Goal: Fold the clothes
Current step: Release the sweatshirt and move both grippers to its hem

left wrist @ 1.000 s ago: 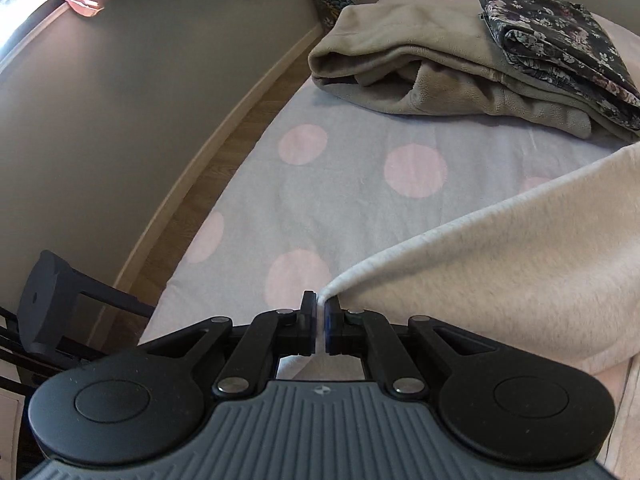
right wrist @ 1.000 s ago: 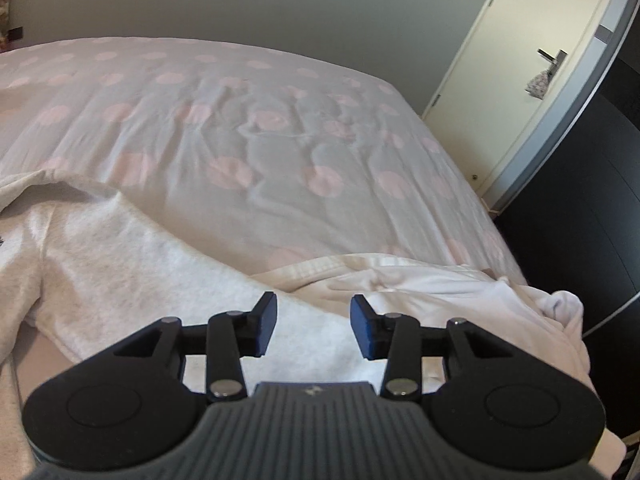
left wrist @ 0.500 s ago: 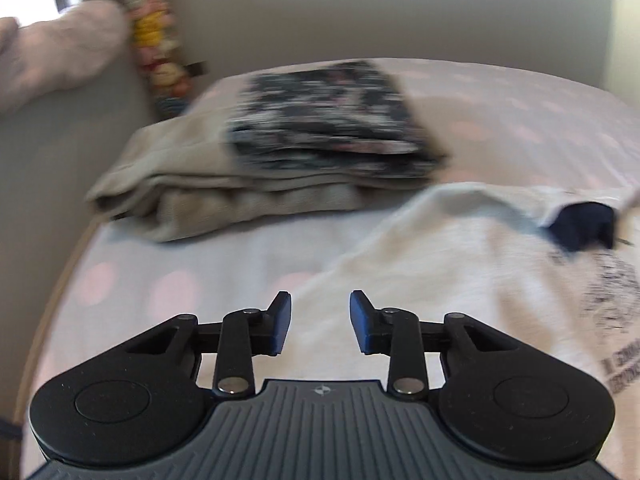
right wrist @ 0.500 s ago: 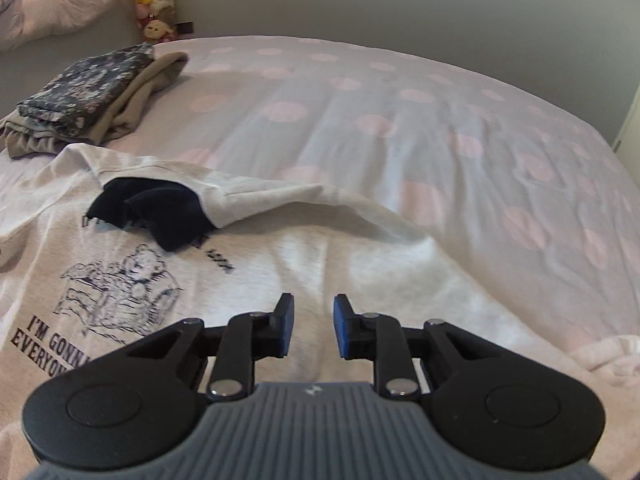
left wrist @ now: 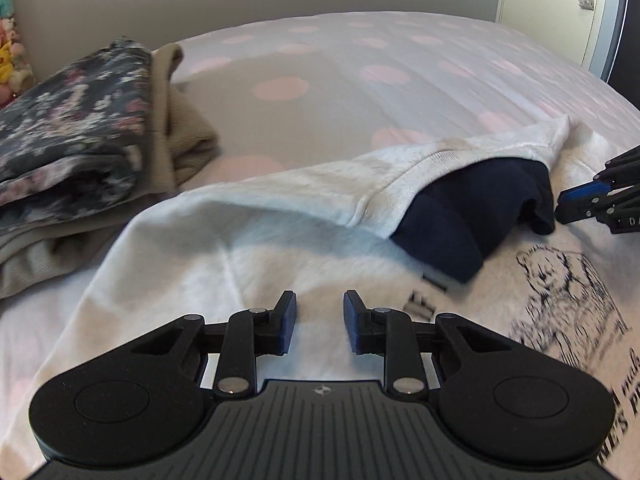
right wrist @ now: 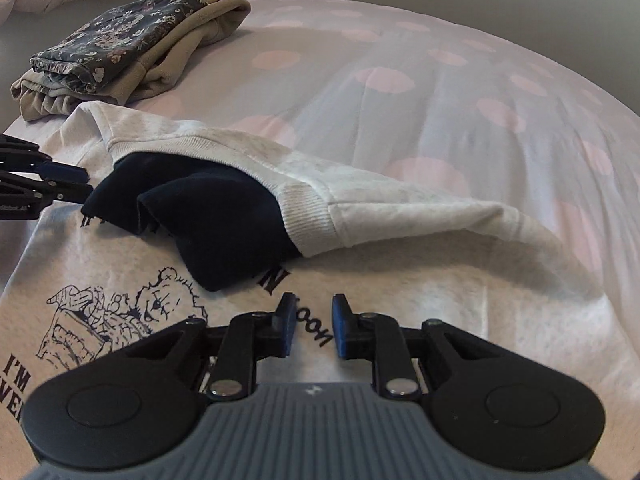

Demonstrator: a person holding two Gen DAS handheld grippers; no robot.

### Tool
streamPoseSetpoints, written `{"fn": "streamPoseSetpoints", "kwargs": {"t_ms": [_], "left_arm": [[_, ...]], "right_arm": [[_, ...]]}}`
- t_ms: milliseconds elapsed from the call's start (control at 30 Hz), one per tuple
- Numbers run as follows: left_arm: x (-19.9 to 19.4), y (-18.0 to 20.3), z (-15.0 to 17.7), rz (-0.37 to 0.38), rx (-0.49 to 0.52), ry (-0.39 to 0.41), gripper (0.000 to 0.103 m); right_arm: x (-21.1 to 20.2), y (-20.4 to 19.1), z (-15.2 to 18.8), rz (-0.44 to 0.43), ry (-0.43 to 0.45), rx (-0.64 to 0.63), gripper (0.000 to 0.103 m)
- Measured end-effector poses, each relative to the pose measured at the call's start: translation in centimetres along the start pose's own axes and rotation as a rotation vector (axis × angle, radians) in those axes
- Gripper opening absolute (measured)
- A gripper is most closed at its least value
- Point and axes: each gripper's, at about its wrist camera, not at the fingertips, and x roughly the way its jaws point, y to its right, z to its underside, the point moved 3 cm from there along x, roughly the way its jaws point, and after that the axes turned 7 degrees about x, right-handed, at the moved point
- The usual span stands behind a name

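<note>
Below both grippers (left wrist: 320, 322) (right wrist: 312, 326), grey sweatshirt (right wrist: 400, 300).

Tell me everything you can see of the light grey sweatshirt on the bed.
The light grey sweatshirt looks like soft fleece and lies spread on the polka-dot bedcover, print side up: a bear drawing with dark lettering. One sleeve, with a ribbed cuff, is folded across the chest. A dark navy lining shows beneath it. Neither gripper holds it.

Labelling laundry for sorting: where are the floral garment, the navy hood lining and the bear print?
floral garment (right wrist: 116, 36), right wrist view, top of folded pile.
navy hood lining (right wrist: 224, 224), right wrist view, inner fabric.
bear print (right wrist: 120, 320), right wrist view, bear's body.
</note>
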Motion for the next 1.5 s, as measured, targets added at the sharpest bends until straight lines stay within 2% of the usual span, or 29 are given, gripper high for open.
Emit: {"fn": "streamPoseSetpoints", "kwargs": {"t_ms": [167, 400, 533, 700, 967, 1033, 1167, 1333, 1400, 1500], "left_arm": [[2.6, -0.5, -3.6, -0.01, -0.033, 0.046, 0.022], [4.3, -2.7, -6.5, -0.068, -0.094, 0.082, 0.021], [3.7, -3.3, -7.1, -0.106, -0.12, 0.095, 0.021], [1.2, -3.3, -6.7, -0.099, -0.117, 0.086, 0.022], [-6.9, -2.9, -1.0, -0.072, -0.113, 0.003, 0.022], [-9.5, -2.8, 1.0, -0.067, -0.108, -0.025, 0.023], [-14.6, -2.2, 5.3, -0.054, -0.084, -0.096, 0.039], [-19.9, -0.8, 11.4, -0.017, -0.083, -0.194, 0.041], [-20.9, 0.1, 13.6, 0.017, -0.103, -0.249, 0.048], [-21.8, 1.5, 17.3, 0.035, -0.095, -0.325, 0.051]], "right_arm": [[2.1, -0.1, -3.1, -0.021, 0.015, -0.001, 0.022], [3.7, 1.4, -7.6, 0.063, 0.051, 0.027, 0.026], [3.2, 2.4, -9.0, 0.076, 0.072, 0.098, 0.026], [0.4, 2.4, -8.3, 0.077, 0.066, 0.09, 0.028], [-8.0, 3.2, -1.6, 0.074, -0.008, 0.131, 0.03], [-10.4, 3.2, 0.9, 0.075, -0.031, 0.14, 0.037], [-14.8, 2.9, 6.5, 0.089, -0.108, 0.156, 0.04], [-18.5, 2.4, 13.8, 0.113, -0.225, 0.214, 0.04], [-19.5, 2.4, 16.6, 0.112, -0.262, 0.245, 0.04], [-20.7, 2.4, 20.1, 0.097, -0.302, 0.281, 0.04]]}}
